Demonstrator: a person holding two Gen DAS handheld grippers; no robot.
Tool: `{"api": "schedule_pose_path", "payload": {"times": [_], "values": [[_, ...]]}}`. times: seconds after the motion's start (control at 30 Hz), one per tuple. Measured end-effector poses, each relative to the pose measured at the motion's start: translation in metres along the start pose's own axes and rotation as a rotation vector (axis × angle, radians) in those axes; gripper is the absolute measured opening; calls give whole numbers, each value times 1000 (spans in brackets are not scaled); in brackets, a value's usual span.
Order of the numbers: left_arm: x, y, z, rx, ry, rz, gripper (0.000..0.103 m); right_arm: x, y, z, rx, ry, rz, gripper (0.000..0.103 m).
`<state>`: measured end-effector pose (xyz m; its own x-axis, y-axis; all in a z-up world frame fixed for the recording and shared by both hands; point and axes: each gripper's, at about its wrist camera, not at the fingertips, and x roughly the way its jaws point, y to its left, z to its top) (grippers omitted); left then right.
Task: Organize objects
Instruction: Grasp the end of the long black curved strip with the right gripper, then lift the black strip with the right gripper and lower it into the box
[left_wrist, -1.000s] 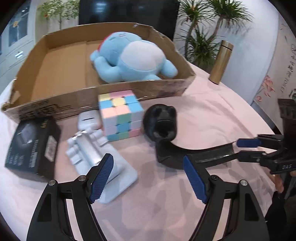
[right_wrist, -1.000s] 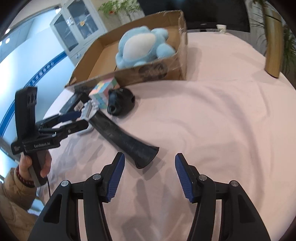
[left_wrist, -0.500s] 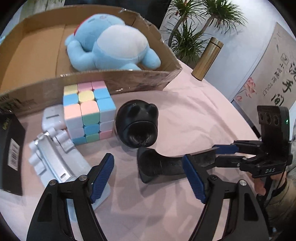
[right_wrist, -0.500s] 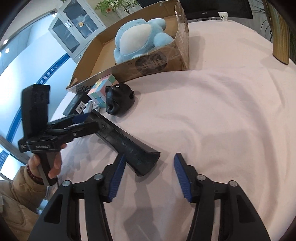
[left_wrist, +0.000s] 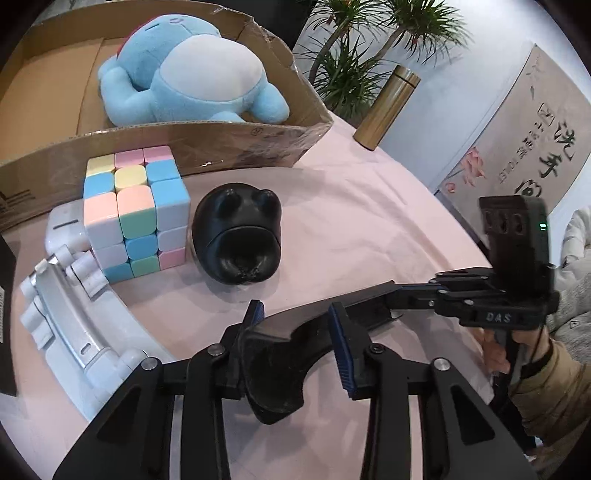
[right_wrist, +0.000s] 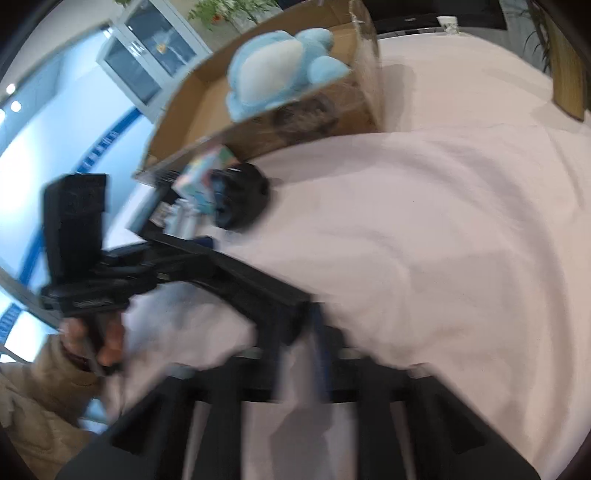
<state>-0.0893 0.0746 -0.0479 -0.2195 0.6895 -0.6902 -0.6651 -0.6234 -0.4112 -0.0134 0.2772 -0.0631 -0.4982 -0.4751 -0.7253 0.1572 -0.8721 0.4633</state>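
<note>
Left wrist view: left gripper (left_wrist: 295, 328) filling the lower centre, blue-padded fingers (left_wrist: 341, 354) straddling the wide flared end of the long black curved piece (left_wrist: 280, 369), pads sitting close against both its sides and apparently clamping it. Black piece stretching toward the right of the frame, its narrow end sitting between the tips of the right gripper (left_wrist: 397, 295), closed on it there. Black rounded object (left_wrist: 238, 236) lying on the pink tablecloth (left_wrist: 369, 221) at centre, just beside the pastel puzzle cube (left_wrist: 135, 210) to its left. White phone stand (left_wrist: 74, 314) lying at lower left, touching the cube's base. Cardboard box (left_wrist: 207, 147) running across the upper left, holding the blue plush toy (left_wrist: 192, 77). Gold flask (left_wrist: 388, 107) standing upright at upper right, apart from the box. Right wrist view: heavily motion-blurred. Right gripper (right_wrist: 299, 354) smearing across the bottom centre, fingers appearing drawn close together on the near end of the black piece (right_wrist: 243, 280), exact contact too blurred to confirm. Left gripper (right_wrist: 166, 254) showing at mid left, holding the far end. Box (right_wrist: 295, 125) and plush (right_wrist: 280, 74) sitting at upper centre; cube (right_wrist: 203, 177) and black rounded object (right_wrist: 240, 199) just below them.
</note>
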Motion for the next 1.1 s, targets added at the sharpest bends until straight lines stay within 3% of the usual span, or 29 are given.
{"api": "schedule_pose_path", "payload": {"times": [0.27,0.5,0.7,0.8,0.87,0.97,1.1], "values": [[1,8,-3,-12,15,-23,27,7,6,5,-120,-18,-17,4],[1,12,-3,-14,19,-36,27,12,-3,22,-113,40,54,14],[2,14,-4,-4,14,-53,26,13,12,24,-293,42,-29,30],[1,17,-5,-5,10,-87,23,14,9,27,-305,59,16,33],[2,15,-5,4,6,-112,22,15,5,31,-279,79,102,54],[2,11,-5,26,6,-100,22,20,10,34,-311,125,138,53],[2,13,-5,14,6,-103,23,23,15,31,-336,139,108,35]]}}
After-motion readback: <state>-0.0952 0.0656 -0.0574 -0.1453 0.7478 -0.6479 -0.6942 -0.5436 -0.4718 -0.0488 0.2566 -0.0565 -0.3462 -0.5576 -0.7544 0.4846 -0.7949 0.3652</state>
